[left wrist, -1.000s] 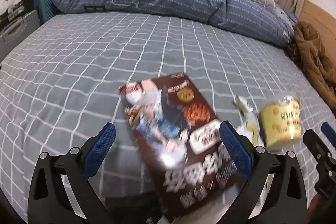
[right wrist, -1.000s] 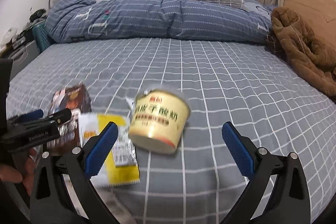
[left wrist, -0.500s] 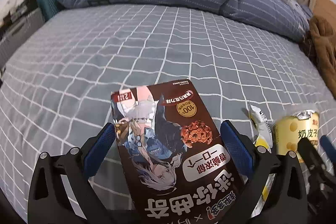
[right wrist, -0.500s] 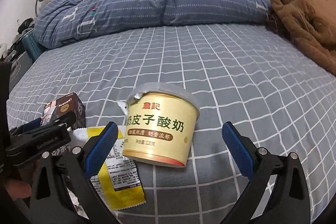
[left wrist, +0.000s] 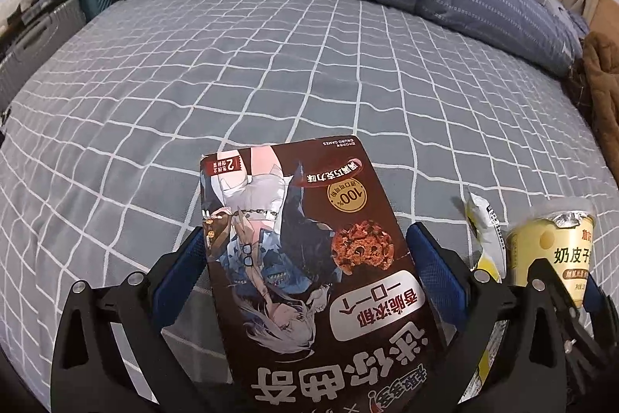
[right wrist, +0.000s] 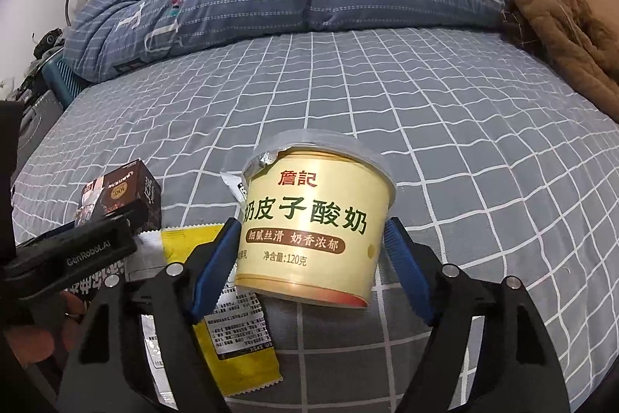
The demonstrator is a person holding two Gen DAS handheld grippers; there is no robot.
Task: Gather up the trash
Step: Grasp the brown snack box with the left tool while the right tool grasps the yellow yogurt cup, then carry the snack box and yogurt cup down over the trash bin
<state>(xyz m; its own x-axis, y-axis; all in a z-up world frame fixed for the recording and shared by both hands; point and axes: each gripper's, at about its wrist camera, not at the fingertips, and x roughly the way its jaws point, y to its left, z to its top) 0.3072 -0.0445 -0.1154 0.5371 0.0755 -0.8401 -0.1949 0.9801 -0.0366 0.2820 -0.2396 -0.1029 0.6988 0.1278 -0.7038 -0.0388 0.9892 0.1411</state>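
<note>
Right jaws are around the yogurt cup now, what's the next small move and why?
Probably finish closing the right gripper before lifting. Its jaws are closing with the yogurt cup between them, standing upright on the bed; the pads appear beside the cup wall, and firm contact isn't clear yet.

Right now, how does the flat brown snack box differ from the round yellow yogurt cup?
The flat brown snack box is rectangular cardboard lying flat on the grey checked bedsheet; the round yellow yogurt cup is a tub standing upright, slightly tilted. The box is dark with a cartoon figure; the cup is pale with plain lettering. Both sit between a gripper's blue pads: the left gripper around the box, the right gripper closing around the cup.
</note>
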